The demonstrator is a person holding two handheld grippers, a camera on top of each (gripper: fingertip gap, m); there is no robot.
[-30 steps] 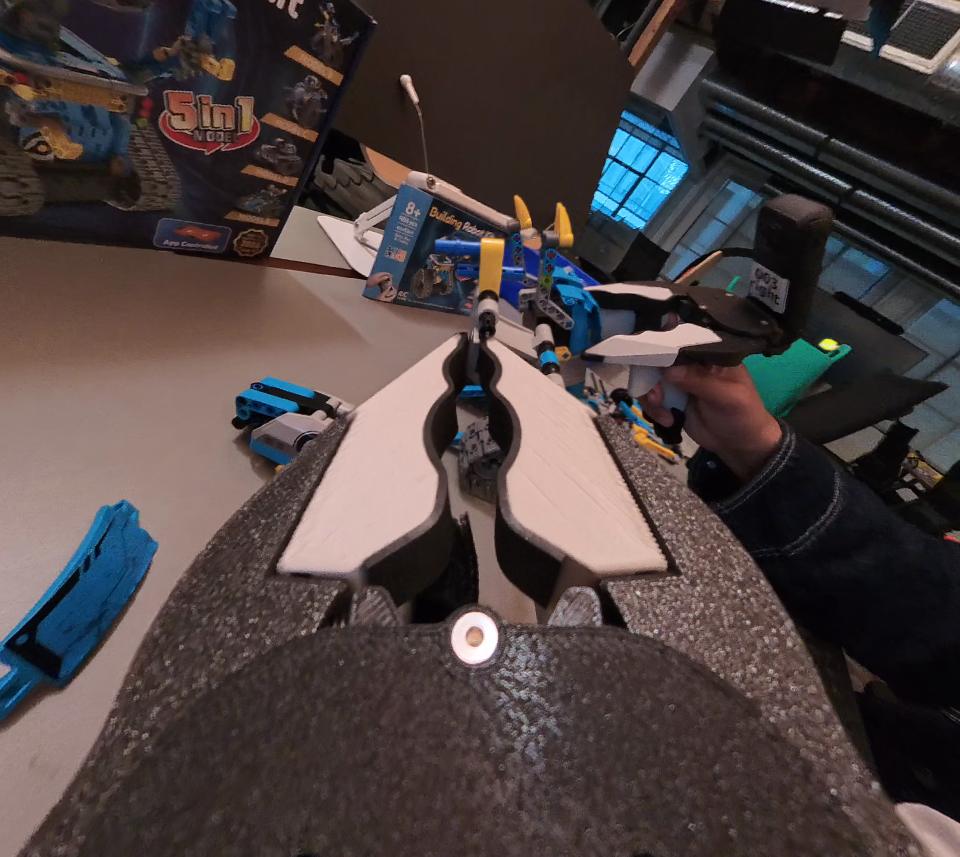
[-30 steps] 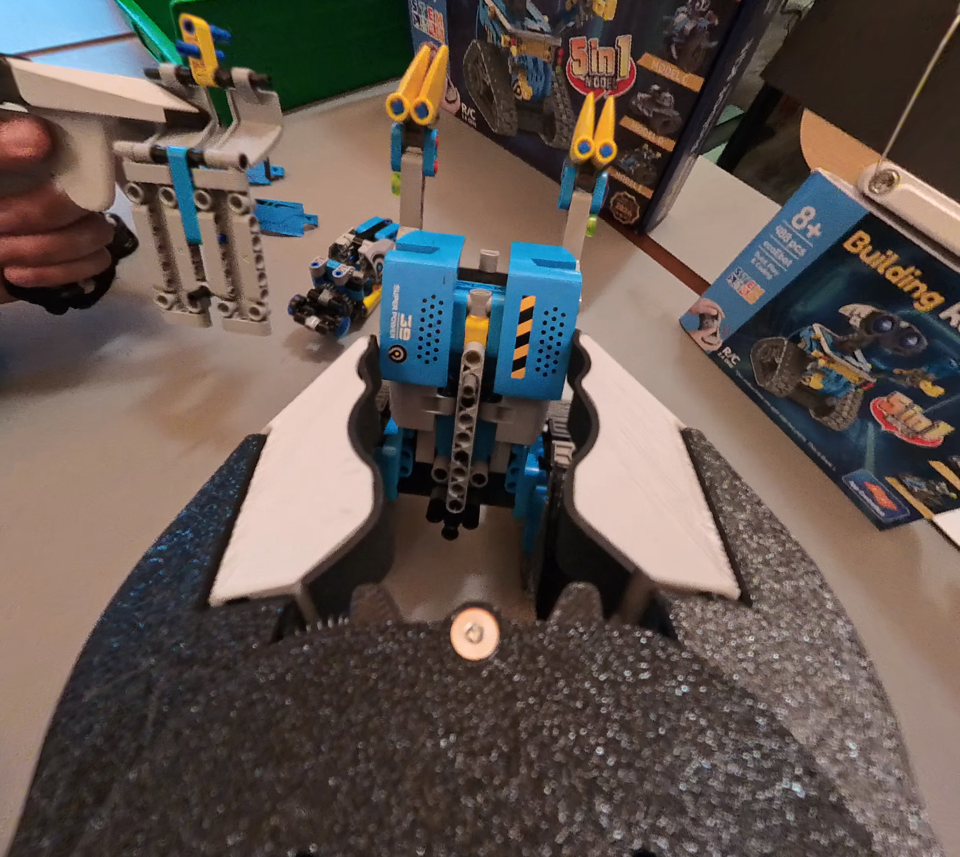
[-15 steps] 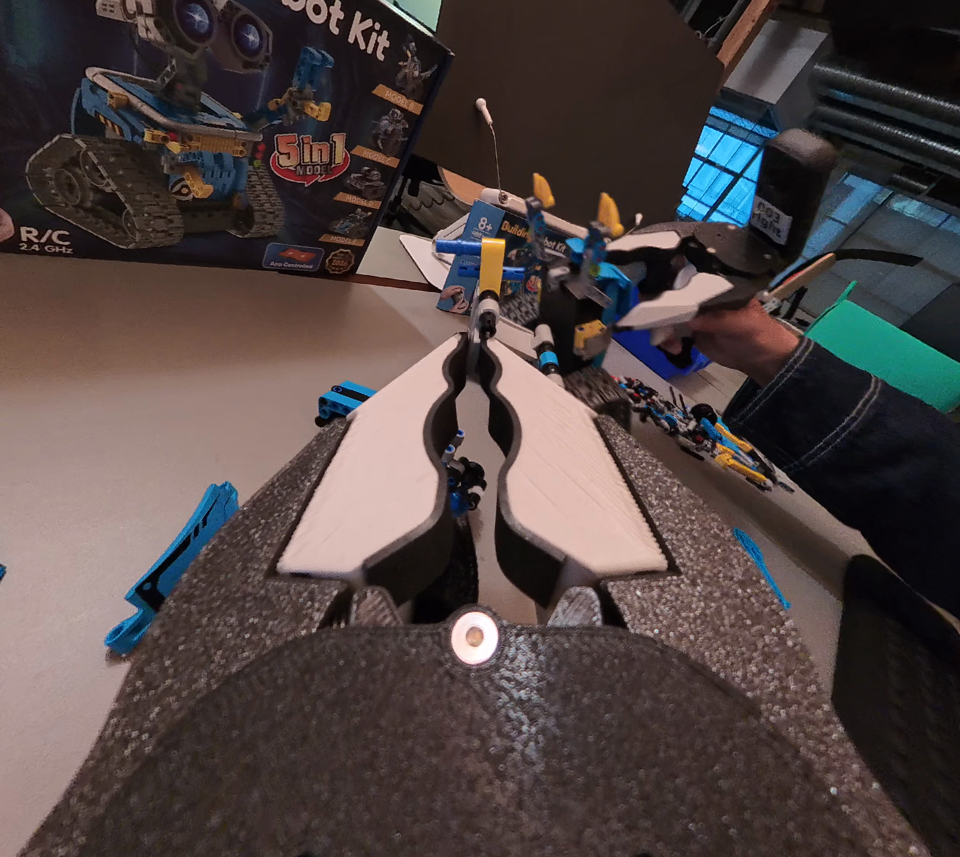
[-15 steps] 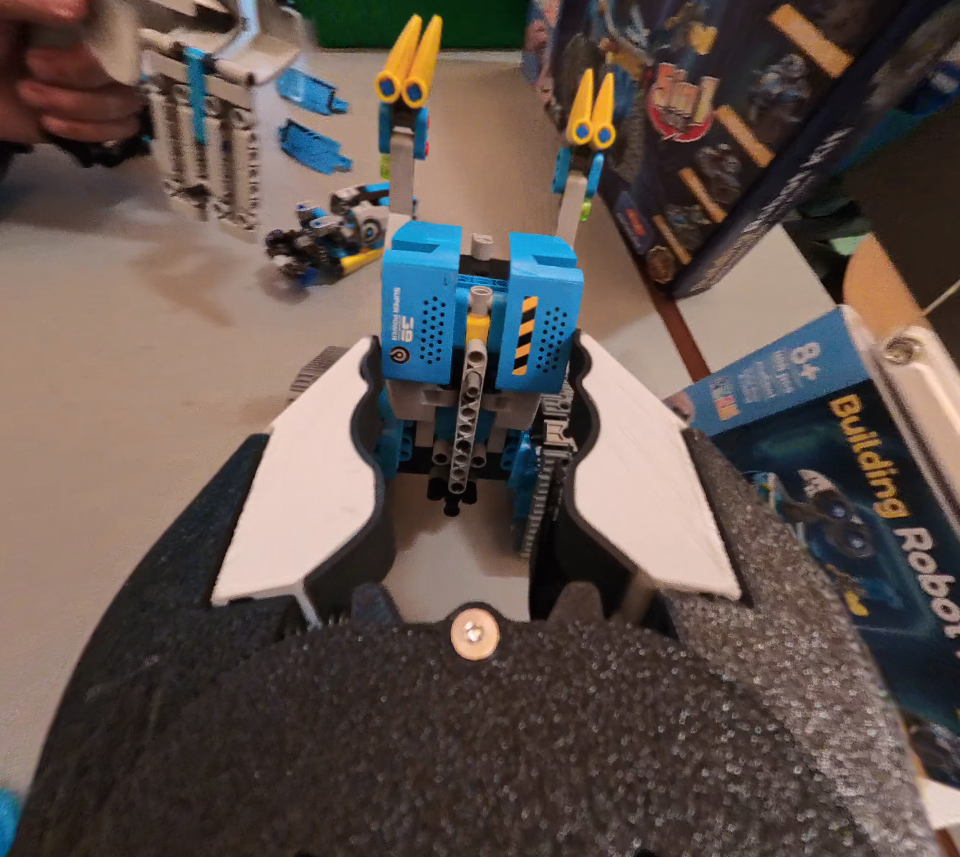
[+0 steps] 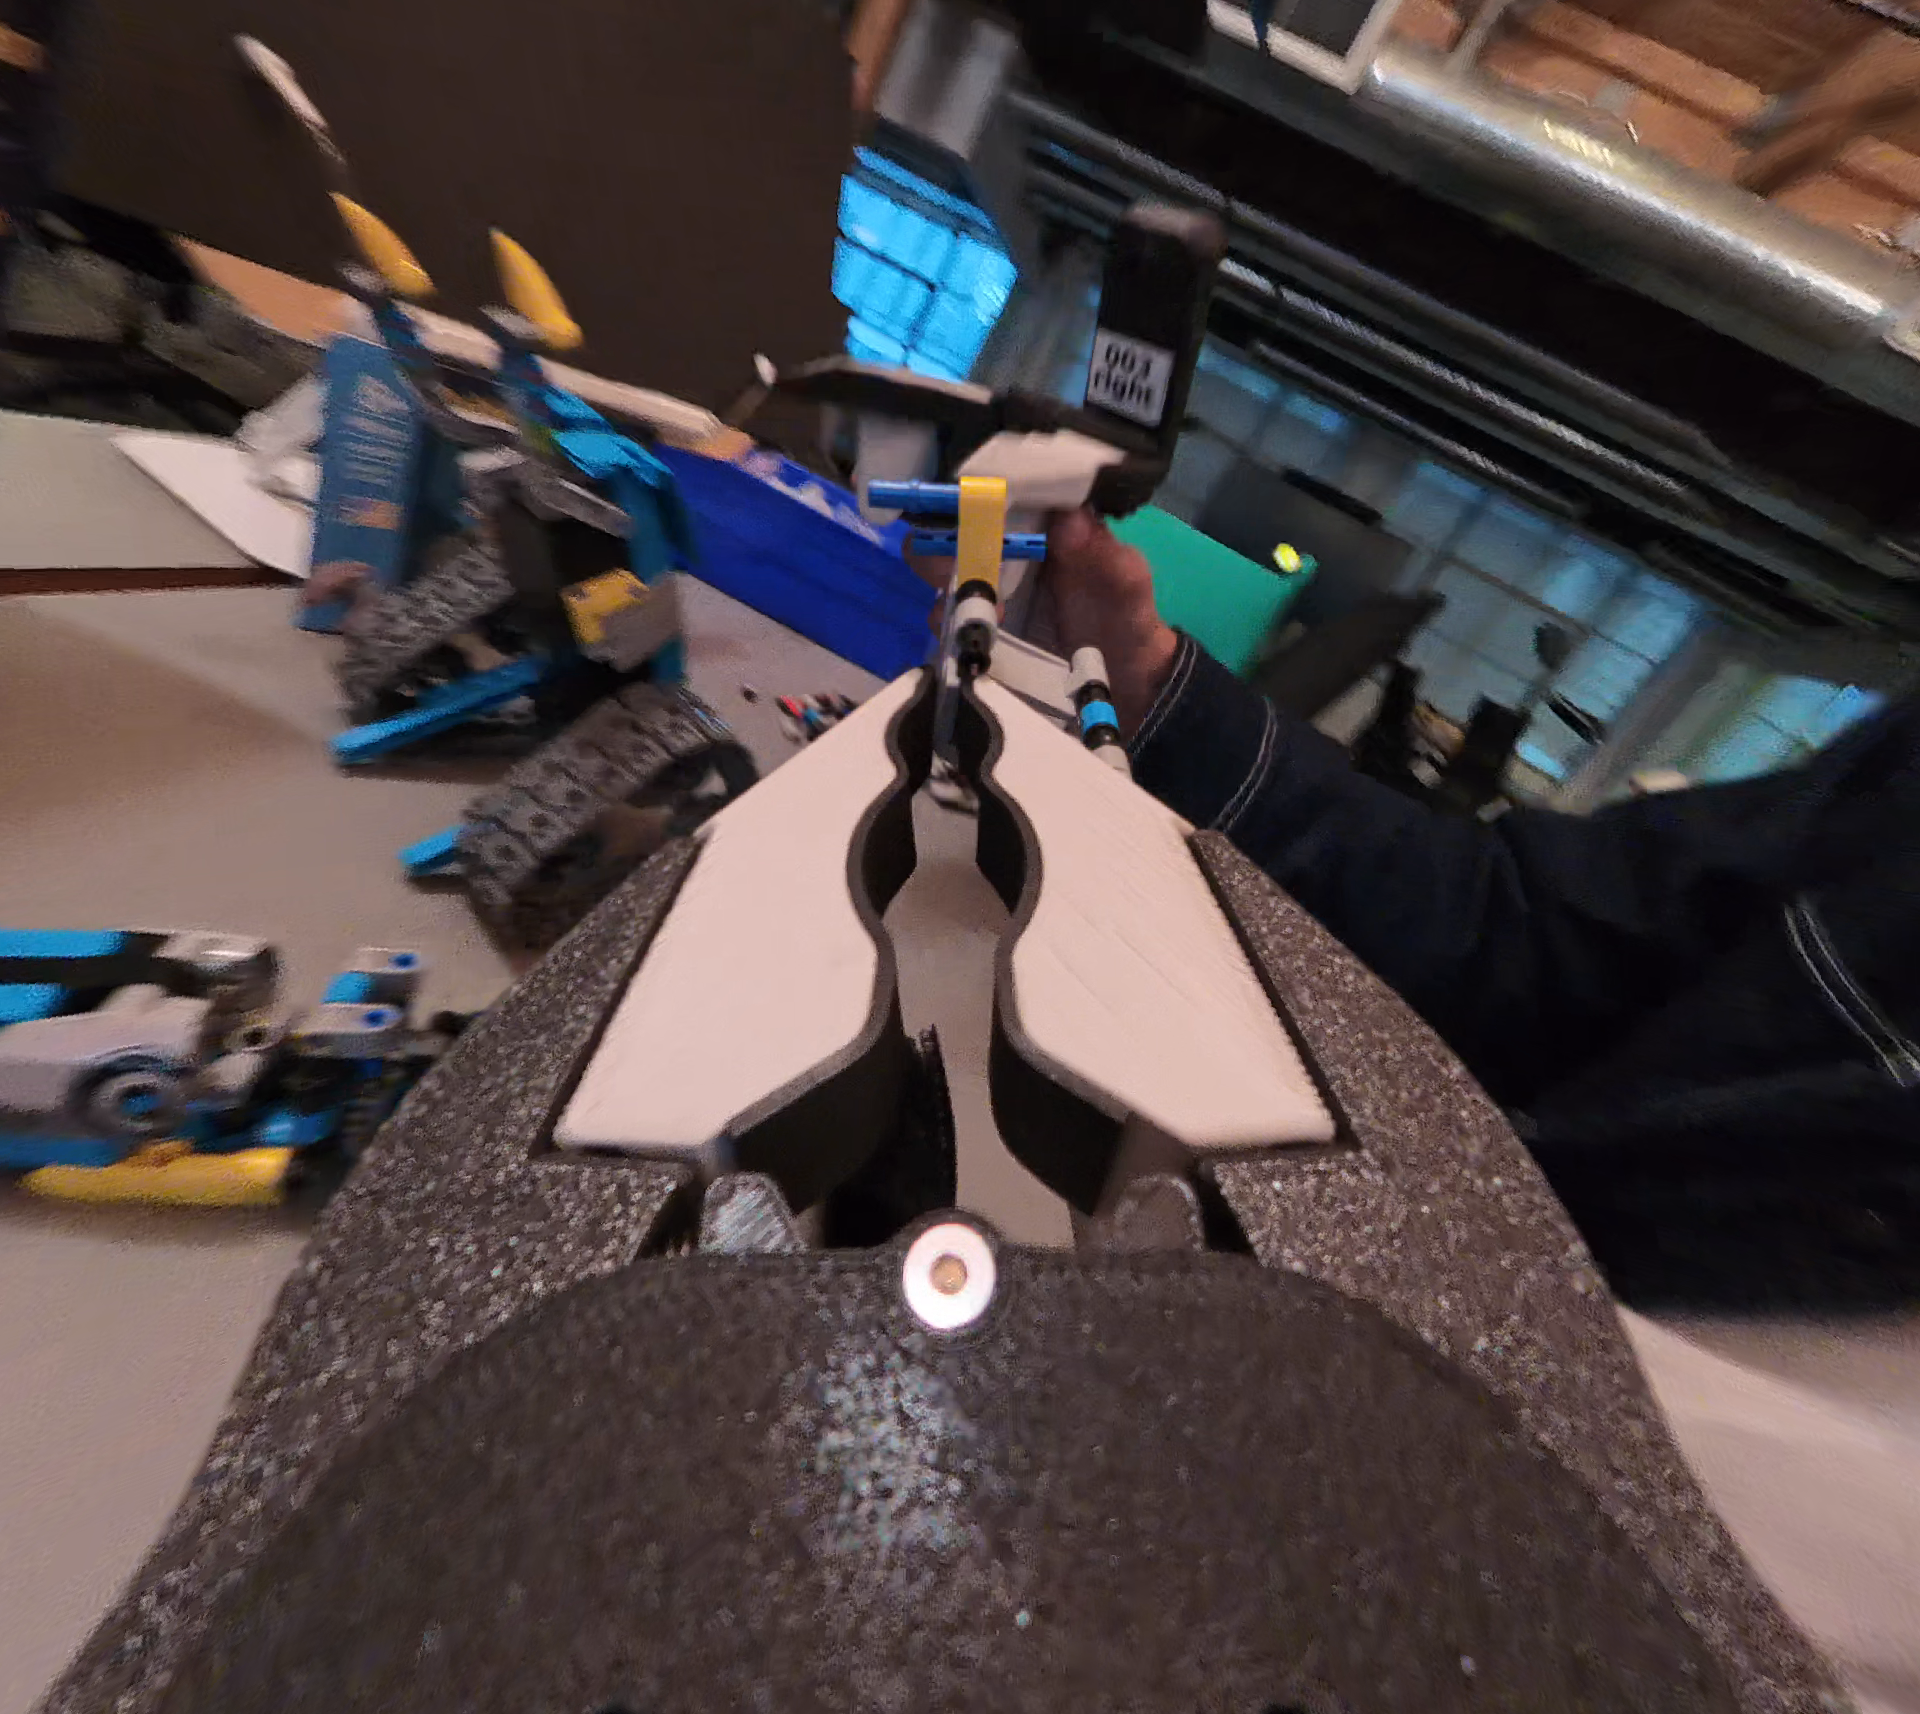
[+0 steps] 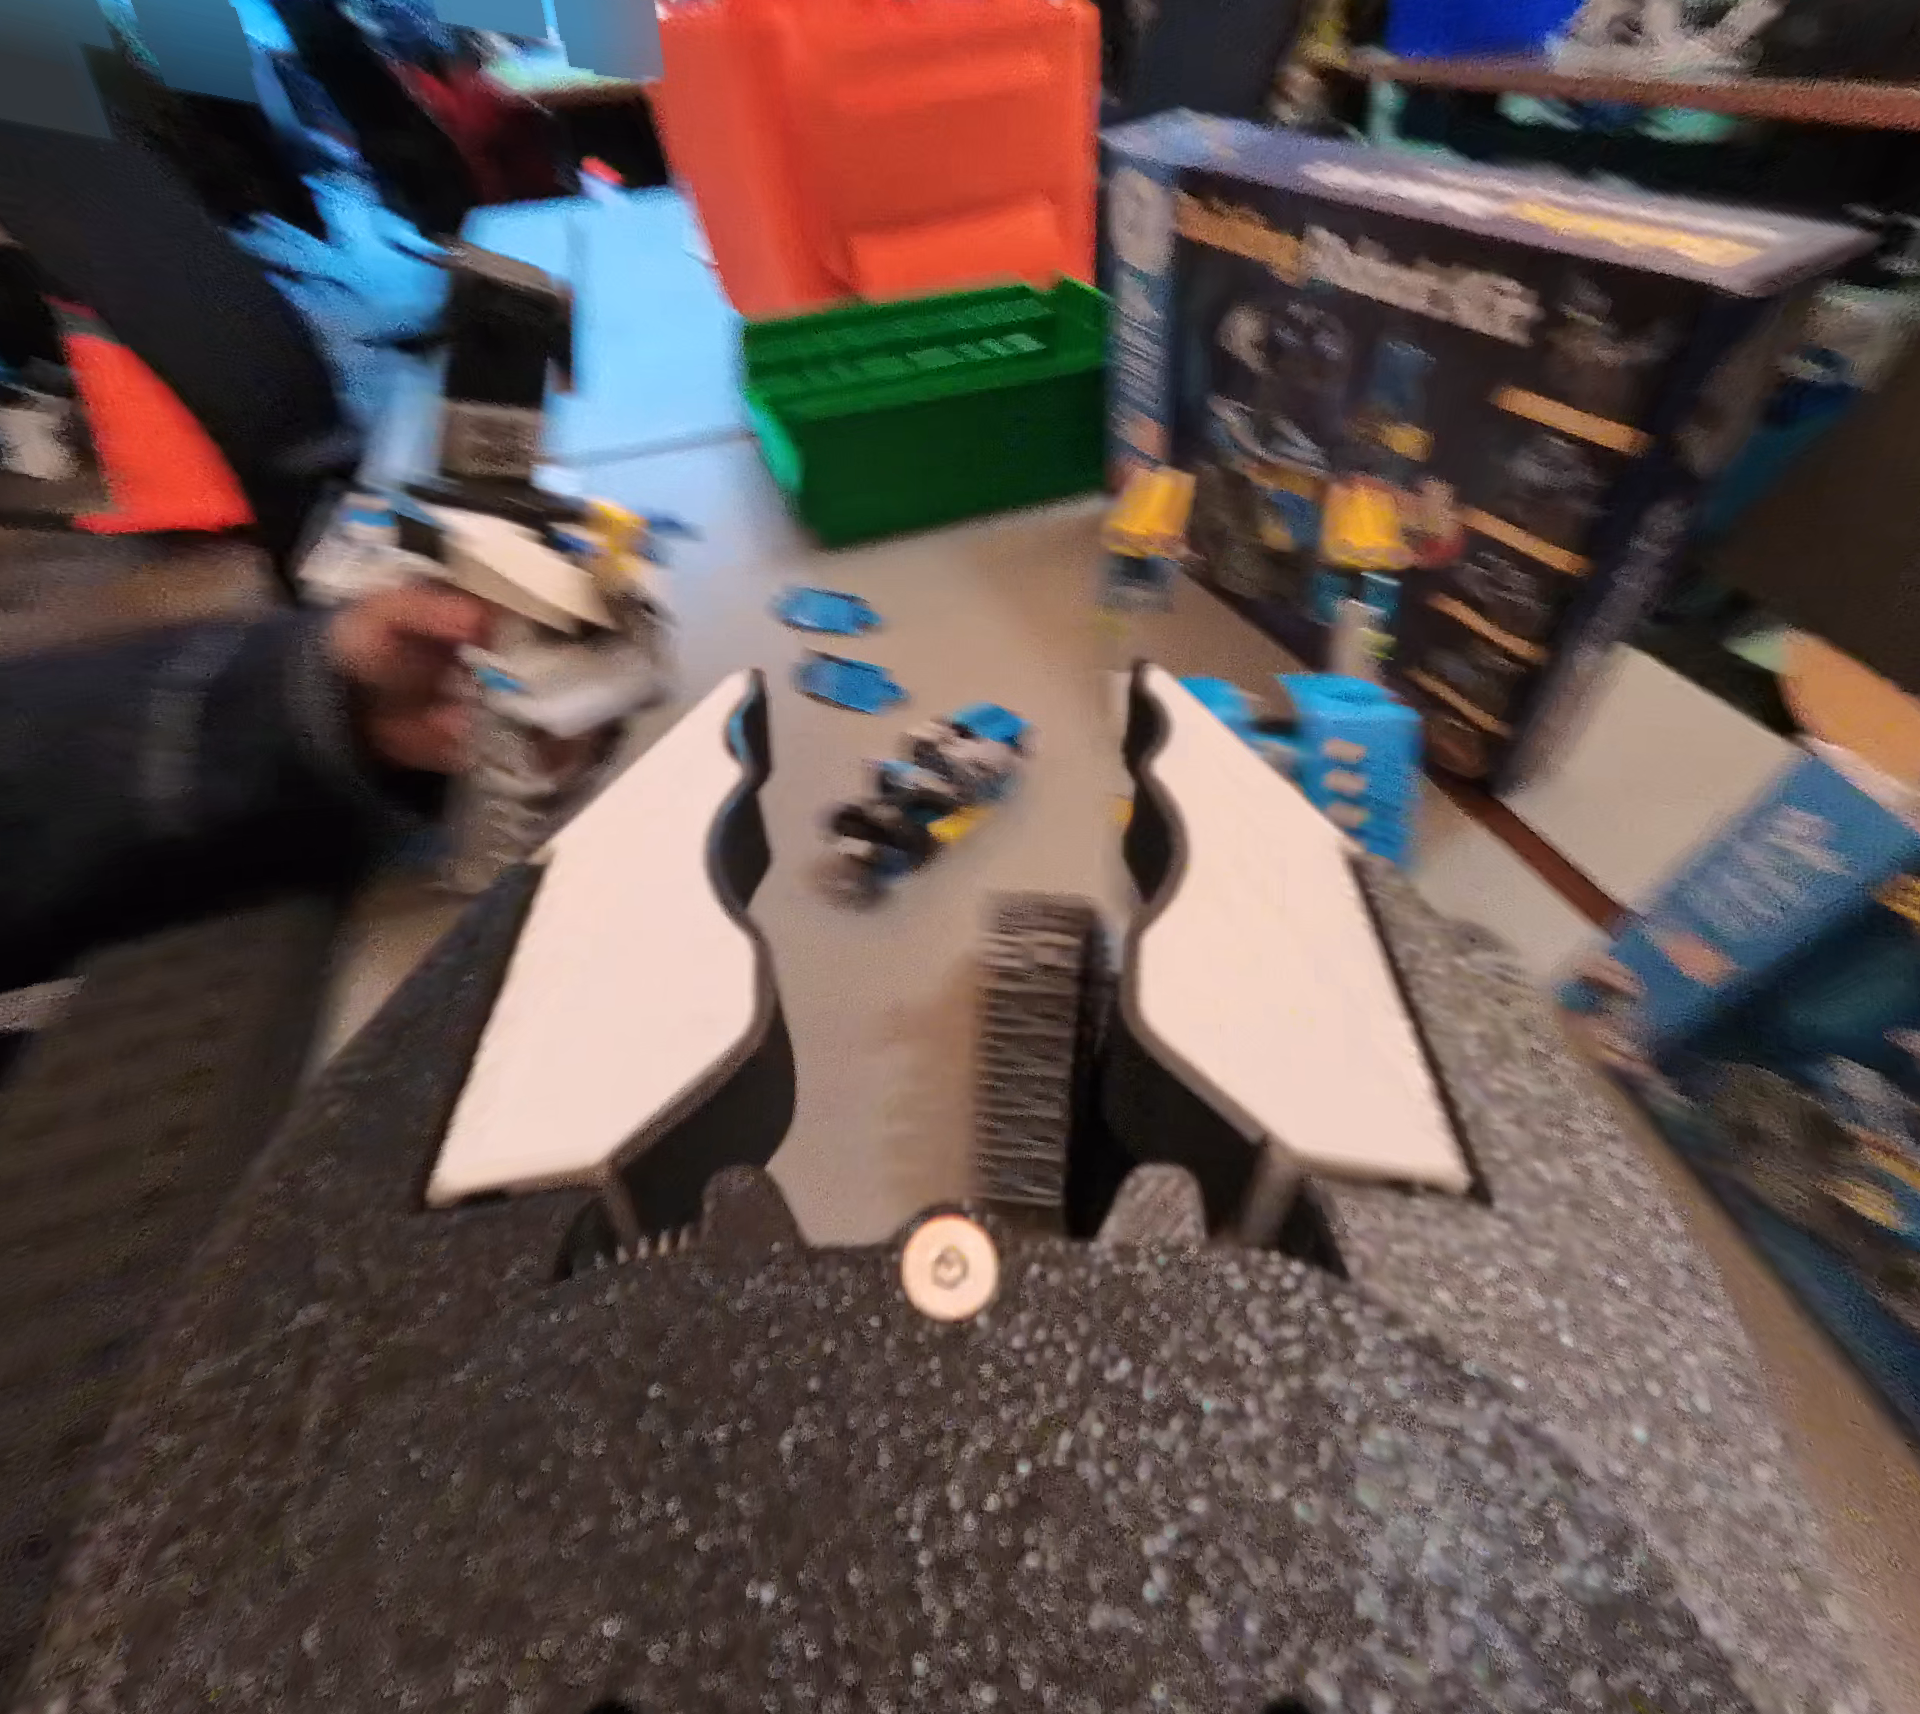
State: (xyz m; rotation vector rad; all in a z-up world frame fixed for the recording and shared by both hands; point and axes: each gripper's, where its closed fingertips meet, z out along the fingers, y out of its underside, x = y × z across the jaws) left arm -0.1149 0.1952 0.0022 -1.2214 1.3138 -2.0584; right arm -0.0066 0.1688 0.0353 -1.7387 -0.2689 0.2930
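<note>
Released since a second ago, the blue toy robot point(image 5: 499, 542) now stands on the table point(image 5: 156, 729) at ten o'clock in the left wrist view, where the left gripper point(image 5: 951, 698) pinches a grey-and-yellow brick assembly point(image 5: 977, 584), while in the right wrist view the right gripper point(image 6: 945, 708) gapes empty, a black tread point(image 6: 1023, 1041) by its right finger.

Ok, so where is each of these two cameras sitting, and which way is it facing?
Left wrist view: rides the left gripper, facing along its fingers, shut on a brick piece, towards the person's right hand and sleeve.
Right wrist view: rides the right gripper, open, facing across the table to a green bin and orange case; the left hand shows at left.
Shared: the yellow-eared tracked model and the table.
</note>
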